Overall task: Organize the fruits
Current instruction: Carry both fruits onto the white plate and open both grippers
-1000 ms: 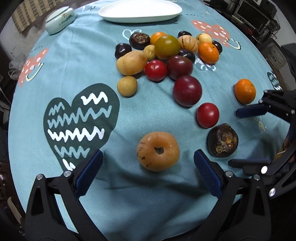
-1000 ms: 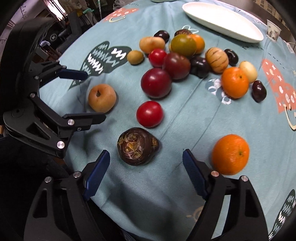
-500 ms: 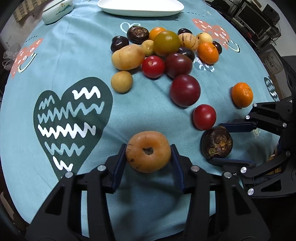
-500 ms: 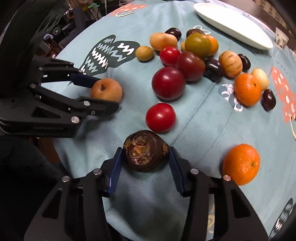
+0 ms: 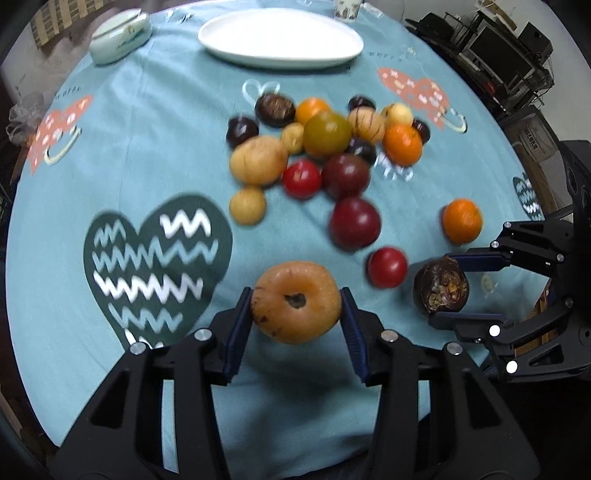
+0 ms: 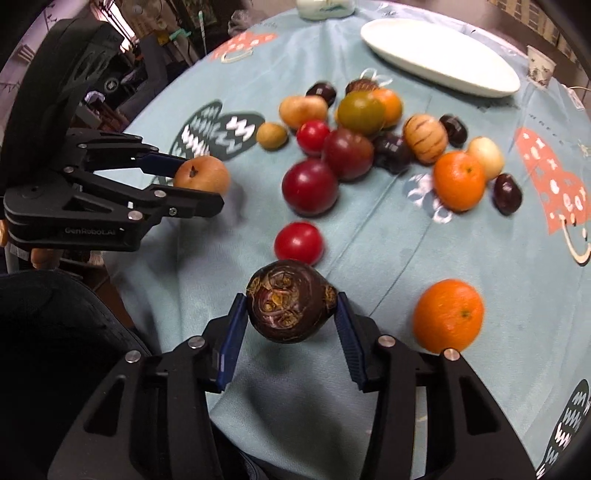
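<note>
My left gripper (image 5: 295, 314) is shut on a tan round fruit (image 5: 295, 301) with a dark dimple, held just above the teal tablecloth (image 5: 147, 147). The same fruit (image 6: 202, 173) and left gripper (image 6: 195, 181) show at the left of the right wrist view. Between the blue pads of my right gripper (image 6: 291, 314) sits a dark purple fruit (image 6: 290, 301) with a rough cut face, gripped and lifted off the cloth. That fruit (image 5: 440, 290) and the right gripper (image 5: 448, 288) appear at the right of the left wrist view. A cluster of fruits (image 5: 325, 147) lies beyond.
A white oval plate (image 5: 280, 38) stands at the far side, a pale lidded dish (image 5: 120, 33) to its left. A red tomato (image 6: 298, 242) and an orange (image 6: 447, 314) lie close to my right gripper. A paper cup (image 6: 540, 70) stands beyond the plate. Dark clutter surrounds the table.
Both grippers closed from wide open onto their fruits, the left on the tan one and the right on the dark purple one. Both then rose, lifting the fruits off the cloth.
</note>
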Demonstrator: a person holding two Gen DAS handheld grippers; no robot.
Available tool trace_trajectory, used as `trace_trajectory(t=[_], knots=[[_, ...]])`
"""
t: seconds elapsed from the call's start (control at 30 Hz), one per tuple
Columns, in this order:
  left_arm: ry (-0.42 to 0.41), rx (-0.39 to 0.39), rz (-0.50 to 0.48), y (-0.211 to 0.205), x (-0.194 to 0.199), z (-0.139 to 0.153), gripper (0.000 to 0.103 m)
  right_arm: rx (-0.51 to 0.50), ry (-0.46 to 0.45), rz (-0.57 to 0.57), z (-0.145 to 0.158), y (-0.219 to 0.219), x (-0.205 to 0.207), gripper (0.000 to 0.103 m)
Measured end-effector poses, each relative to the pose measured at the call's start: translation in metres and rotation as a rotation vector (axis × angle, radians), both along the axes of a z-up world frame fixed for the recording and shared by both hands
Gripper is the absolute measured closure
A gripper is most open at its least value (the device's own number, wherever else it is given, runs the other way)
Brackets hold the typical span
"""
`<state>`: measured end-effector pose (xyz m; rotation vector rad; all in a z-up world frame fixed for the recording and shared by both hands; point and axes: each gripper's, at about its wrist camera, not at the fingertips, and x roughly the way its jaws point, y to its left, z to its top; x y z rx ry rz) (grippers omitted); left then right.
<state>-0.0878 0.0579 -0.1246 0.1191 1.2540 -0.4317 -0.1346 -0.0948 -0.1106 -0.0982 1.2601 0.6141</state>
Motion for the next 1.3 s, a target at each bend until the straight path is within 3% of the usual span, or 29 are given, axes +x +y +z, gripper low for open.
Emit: trace_trajectory(t=[0.23,0.43,0.77,1.0,1.27,1.3], knots=[[-0.059,-0.058,0.021,-0.020,0.034,0.027,0.056,0.047,-0.054,-0.134,0.019,-0.020,0.027,0.054],[-0.106,-0.057,0.030,-0.041,0.076,0.045,0.056,0.065,-0.128,-0.236,0.034,-0.037,0.057,0.055],[-0.135,-0.021,0.098,-0.061,0.188,0.047,0.056,0.000,-0.270,-0.336,0.056,-0.057,0.174,0.055],[-0.083,0.072,0.162,-0.070,0.267,0.015,0.056,-0.045,-0.215,-0.408,0.030,-0.064,0.267,0.055],[-0.029,0.131,0.167,-0.078,0.305,-0.018,0.055,-0.055,-0.081,-0.417,-0.012,-0.064,0.330,0.054],[-0.027,0.130,0.172,-0.079,0.306,-0.019,0.055,-0.065,-0.075,-0.414,-0.016,-0.063,0.334,0.049]])
